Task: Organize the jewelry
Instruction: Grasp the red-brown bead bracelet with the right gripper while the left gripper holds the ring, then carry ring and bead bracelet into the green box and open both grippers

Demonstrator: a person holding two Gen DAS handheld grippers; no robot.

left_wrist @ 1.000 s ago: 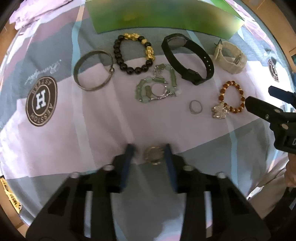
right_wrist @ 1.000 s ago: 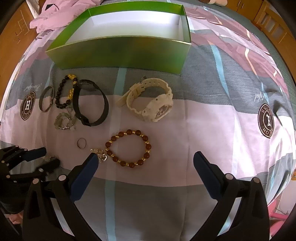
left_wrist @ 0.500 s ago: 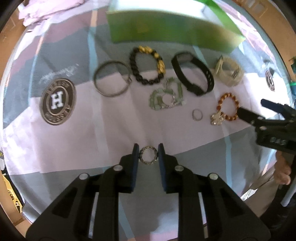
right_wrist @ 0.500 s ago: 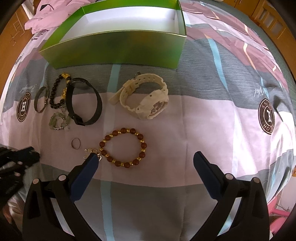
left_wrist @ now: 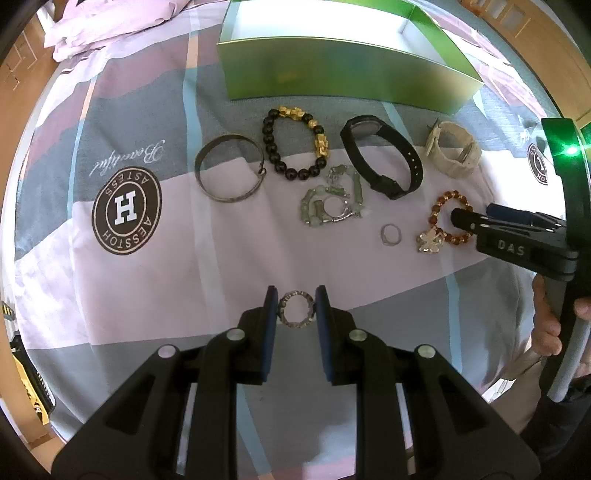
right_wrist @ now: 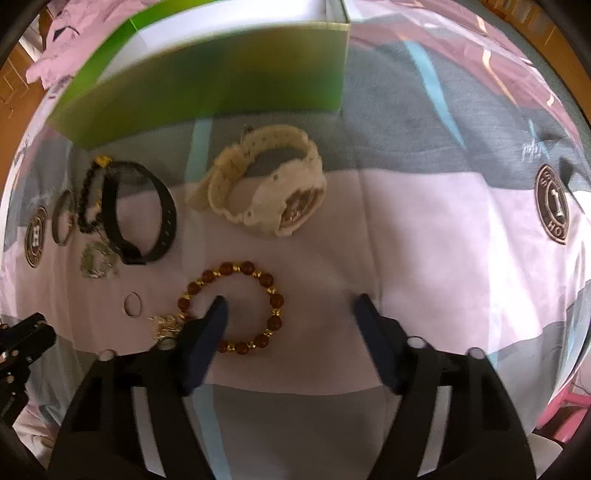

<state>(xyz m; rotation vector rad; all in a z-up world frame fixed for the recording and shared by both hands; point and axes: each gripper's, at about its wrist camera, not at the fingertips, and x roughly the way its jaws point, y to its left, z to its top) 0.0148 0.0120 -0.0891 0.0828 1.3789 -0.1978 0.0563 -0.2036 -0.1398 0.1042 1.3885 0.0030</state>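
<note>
Right view is smeared: green box (right_wrist: 207, 77) runs off the top edge, brown bracelet (right_wrist: 273, 306) partly hidden behind a finger (right_wrist: 207, 332), charm (right_wrist: 164, 325) unreadable.

Five bracelets (left_wrist: 293, 142), two watches (left_wrist: 382, 162), two rings (left_wrist: 390, 234).

It looked like a home bedroom: a bed under a pink-and-grey patterned printed bedsheet (left_wrist: 229, 258), rumpled pink bedding (left_wrist: 96, 29) beyond the sheet, and wooden cabinet doors (left_wrist: 517, 14) behind.
</note>
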